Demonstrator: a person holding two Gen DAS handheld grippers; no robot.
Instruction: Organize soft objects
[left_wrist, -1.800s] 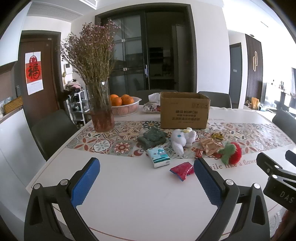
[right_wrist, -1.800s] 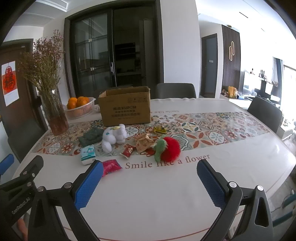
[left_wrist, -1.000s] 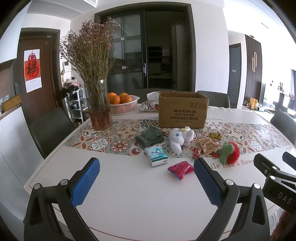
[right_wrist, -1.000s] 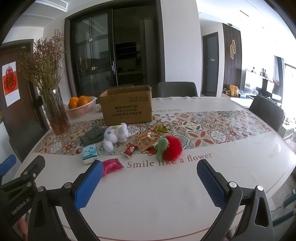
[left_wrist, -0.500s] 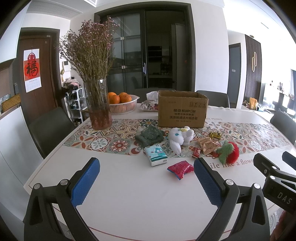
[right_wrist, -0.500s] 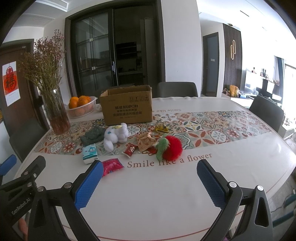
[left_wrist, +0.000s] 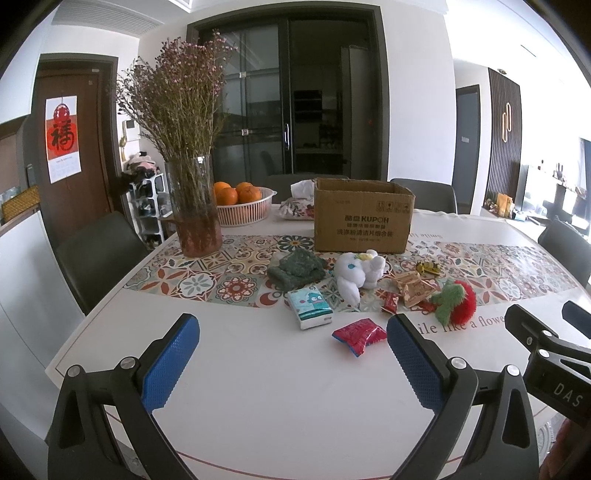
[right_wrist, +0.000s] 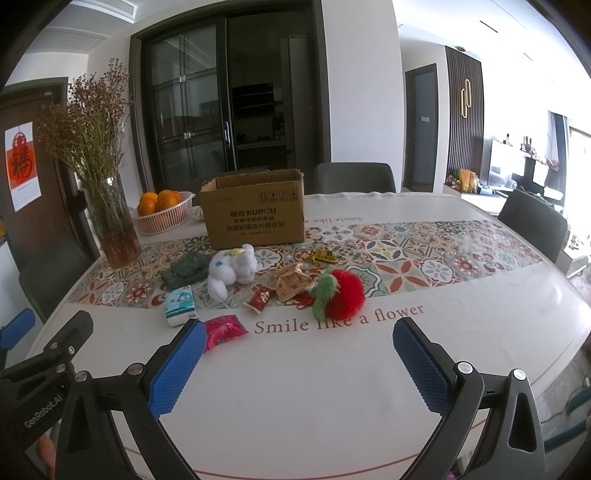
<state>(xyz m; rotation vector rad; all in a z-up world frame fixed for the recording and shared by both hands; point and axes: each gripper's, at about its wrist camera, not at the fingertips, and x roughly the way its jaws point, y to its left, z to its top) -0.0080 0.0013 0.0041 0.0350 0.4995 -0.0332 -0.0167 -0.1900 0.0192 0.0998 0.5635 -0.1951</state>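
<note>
While both grippers hover above the near edge of the table (left_wrist: 258, 387), neither holds anything: left gripper (left_wrist: 291, 354) has its blue pads wide apart, right gripper (right_wrist: 299, 358) the same.

Landmark: cardboard box (left_wrist: 362, 216), open top, upright on the patterned runner (left_wrist: 221, 273). All places below are relative to it, seen from the left wrist view.

- White plush (left_wrist: 356, 271): just in front of the box, lying on the runner.
- Dark green soft item (left_wrist: 297, 269): in front and slightly left of the box, just beside the plush; can't tell if they touch.
- Red-and-green fuzzy plush (left_wrist: 456, 301): in front and to the right of the box, at the runner's near edge, over the printed text.
- Tissue pack (left_wrist: 309, 308): well in front of the box, left of centre, half off the runner.
- Red snack packet (left_wrist: 358, 336): farthest in front of the box, on bare white tabletop, just beside the left gripper's right pad in that view.
- Brown wrappers (left_wrist: 412, 288) and a small red wrapper (left_wrist: 389, 302): in front of the box, between white plush and fuzzy plush.
- Small yellow item (left_wrist: 428, 266): front right, near the box's corner; too small to identify.
- Glass vase (left_wrist: 195, 206) with dried flowers: left of the box.
- Basket of oranges (left_wrist: 242, 205): left of and behind the box, just beside the vase.
</note>
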